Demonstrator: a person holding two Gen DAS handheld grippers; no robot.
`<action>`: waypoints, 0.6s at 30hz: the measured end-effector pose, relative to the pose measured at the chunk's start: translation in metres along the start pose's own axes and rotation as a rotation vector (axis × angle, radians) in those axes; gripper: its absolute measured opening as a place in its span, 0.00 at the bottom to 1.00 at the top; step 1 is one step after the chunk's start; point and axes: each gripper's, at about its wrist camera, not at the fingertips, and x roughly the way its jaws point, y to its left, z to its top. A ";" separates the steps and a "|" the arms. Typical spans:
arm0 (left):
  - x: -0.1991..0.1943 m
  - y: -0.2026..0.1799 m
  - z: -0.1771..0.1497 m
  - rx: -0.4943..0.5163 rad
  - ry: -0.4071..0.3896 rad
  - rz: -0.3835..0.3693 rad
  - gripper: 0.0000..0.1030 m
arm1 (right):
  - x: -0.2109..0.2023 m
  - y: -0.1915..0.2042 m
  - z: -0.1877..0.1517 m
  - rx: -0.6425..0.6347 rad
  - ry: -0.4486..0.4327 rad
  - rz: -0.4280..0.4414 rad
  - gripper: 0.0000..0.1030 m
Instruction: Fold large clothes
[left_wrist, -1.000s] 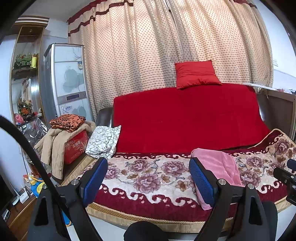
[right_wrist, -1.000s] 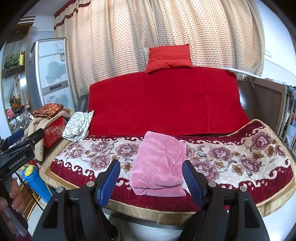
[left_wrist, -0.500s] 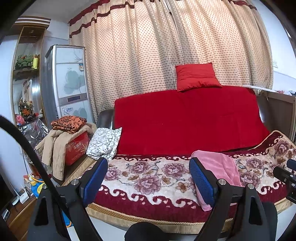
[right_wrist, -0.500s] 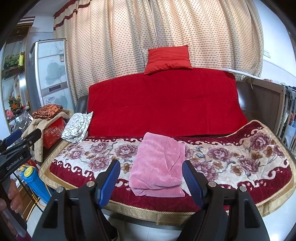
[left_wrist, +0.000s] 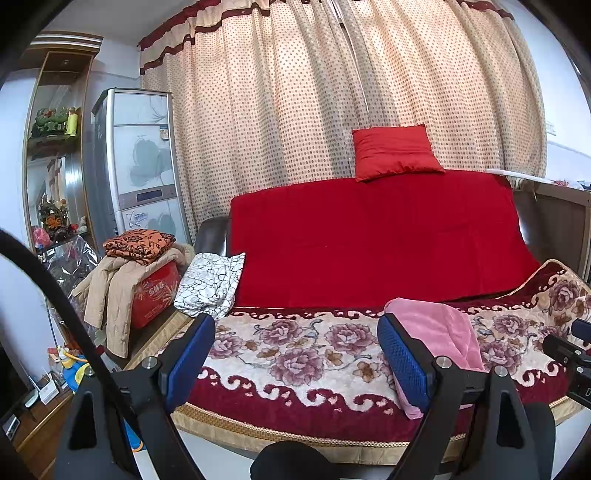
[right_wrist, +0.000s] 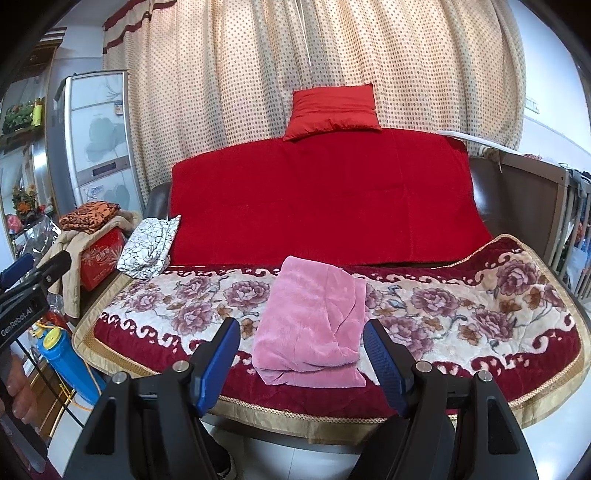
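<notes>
A pink garment (right_wrist: 314, 325) lies folded into a rectangle on the flowered blanket (right_wrist: 461, 314) of the sofa seat. In the left wrist view the pink garment (left_wrist: 439, 328) sits at the right, partly behind a finger. My left gripper (left_wrist: 295, 354) is open and empty, held in front of the sofa's front edge. My right gripper (right_wrist: 301, 354) is open and empty, in front of the garment and apart from it. The left gripper also shows in the right wrist view (right_wrist: 29, 288) at the left edge.
A red cover (right_wrist: 325, 199) drapes the sofa back with a red cushion (right_wrist: 332, 110) on top. A black-and-white cloth (right_wrist: 151, 247) lies on the left armrest. Beside it stand a red box (left_wrist: 155, 291) with piled clothes, a blue bottle (right_wrist: 66, 358) and a cabinet (left_wrist: 136, 162).
Both views have tilted upward slightly, so the sofa sits a little lower in frame. The garment has not moved and both grippers stay open.
</notes>
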 end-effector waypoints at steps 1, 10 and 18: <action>-0.001 0.000 0.000 -0.001 -0.001 0.001 0.87 | 0.000 0.001 0.000 -0.001 -0.002 0.001 0.71; 0.000 0.003 -0.002 -0.006 0.001 0.005 0.87 | 0.000 0.006 -0.001 -0.003 -0.001 0.004 0.71; 0.001 0.004 -0.003 -0.007 0.002 0.008 0.87 | 0.000 0.012 -0.001 -0.013 0.000 0.010 0.71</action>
